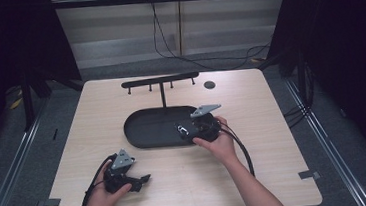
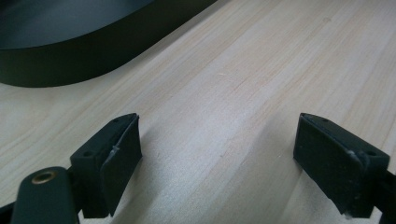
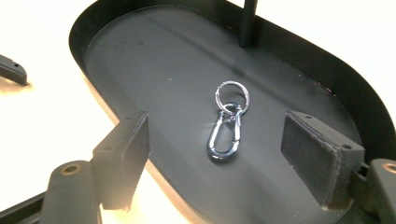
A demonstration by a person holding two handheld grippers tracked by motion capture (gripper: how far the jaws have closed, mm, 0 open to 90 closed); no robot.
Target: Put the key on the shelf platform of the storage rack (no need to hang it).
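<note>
A silver snap hook with a key ring lies flat on the floor of a black oval tray, which sits mid-table. My right gripper hovers just over the tray's right end. Its jaws stand wide apart on either side of the hook without touching it. My left gripper rests low near the table's front left, jaws open over bare wood with nothing between them. The tray's dark wall lies ahead of it.
A thin black post rises from the tray's back edge and carries a horizontal bar with small pegs. A small dark disc lies at the back right. Cables trail from both grippers towards the front edge.
</note>
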